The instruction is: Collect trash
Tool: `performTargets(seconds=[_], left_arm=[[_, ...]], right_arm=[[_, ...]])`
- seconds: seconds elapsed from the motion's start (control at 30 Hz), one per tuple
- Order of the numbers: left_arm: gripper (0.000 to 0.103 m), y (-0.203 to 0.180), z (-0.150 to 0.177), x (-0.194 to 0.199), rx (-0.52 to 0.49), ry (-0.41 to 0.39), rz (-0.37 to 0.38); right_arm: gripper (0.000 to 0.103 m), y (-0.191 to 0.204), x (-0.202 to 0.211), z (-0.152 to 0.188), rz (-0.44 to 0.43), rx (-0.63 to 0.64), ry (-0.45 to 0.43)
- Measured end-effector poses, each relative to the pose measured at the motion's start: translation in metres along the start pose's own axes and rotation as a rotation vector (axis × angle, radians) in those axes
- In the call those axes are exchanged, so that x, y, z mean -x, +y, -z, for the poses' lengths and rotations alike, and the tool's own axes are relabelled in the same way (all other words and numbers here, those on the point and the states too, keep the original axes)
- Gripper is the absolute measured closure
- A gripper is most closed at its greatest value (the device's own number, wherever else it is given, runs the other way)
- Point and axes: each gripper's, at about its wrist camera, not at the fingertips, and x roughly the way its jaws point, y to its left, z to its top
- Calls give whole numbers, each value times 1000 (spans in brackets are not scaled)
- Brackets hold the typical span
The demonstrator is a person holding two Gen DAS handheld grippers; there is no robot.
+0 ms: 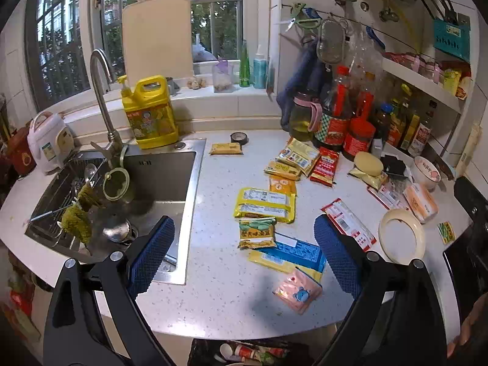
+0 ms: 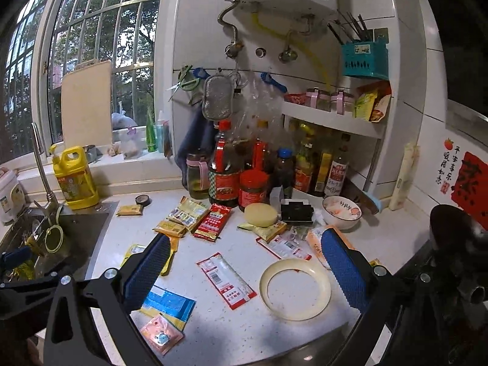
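While nothing is gripped by either tool, the trash itself lies scattered across the speckled white surface [image 1: 219, 289]: a pink square sachet with a blue cartoon face [image 1: 297, 293] nearest the front edge, a flat blue foil wrapper [image 1: 297, 251] touching it behind, a green-and-yellow snack packet [image 1: 257, 233] and a large yellow noodle wrapper [image 1: 264, 204] further back, then a red-and-white strip wrapper with a barcode [image 2: 225, 280] and a cluster of yellow and red seasoning sachets [image 1: 300, 161] near the bottles. A cream plastic ring [image 2: 295, 289] rests flat beside the strip wrapper. The left gripper [image 1: 244, 254] hovers above the blue wrapper with its jaws wide apart; the right gripper [image 2: 244, 270] hangs over the strip wrapper and ring, jaws likewise spread and empty. Beyond the litter stand a steel sink [image 1: 158, 183], a yellow detergent jug [image 1: 149, 113] and a row of sauce bottles [image 2: 244, 170]. Judging by how many wrappers are on the surface, collection has barely begun; nearly everything is left to pick up, and something like a dark bin shows below the front edge, though that is unclear.
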Motion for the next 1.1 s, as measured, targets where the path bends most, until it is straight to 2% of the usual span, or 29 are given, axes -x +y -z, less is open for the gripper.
performTargets(seconds=[0.1, 0.43, 0.77, 1.1], left_arm=[[12, 0, -1, 0, 5, -2, 1], [12, 2, -5, 2, 16, -6, 5], [12, 2, -10, 5, 14, -17, 20], [12, -1, -13, 7, 12, -24, 22]], right_arm=[[5, -2, 0, 1, 38, -8, -9], [5, -4, -1, 2, 62, -13, -2], [5, -6, -8, 5, 13, -36, 44], [5, -7, -8, 4, 13, -32, 42]])
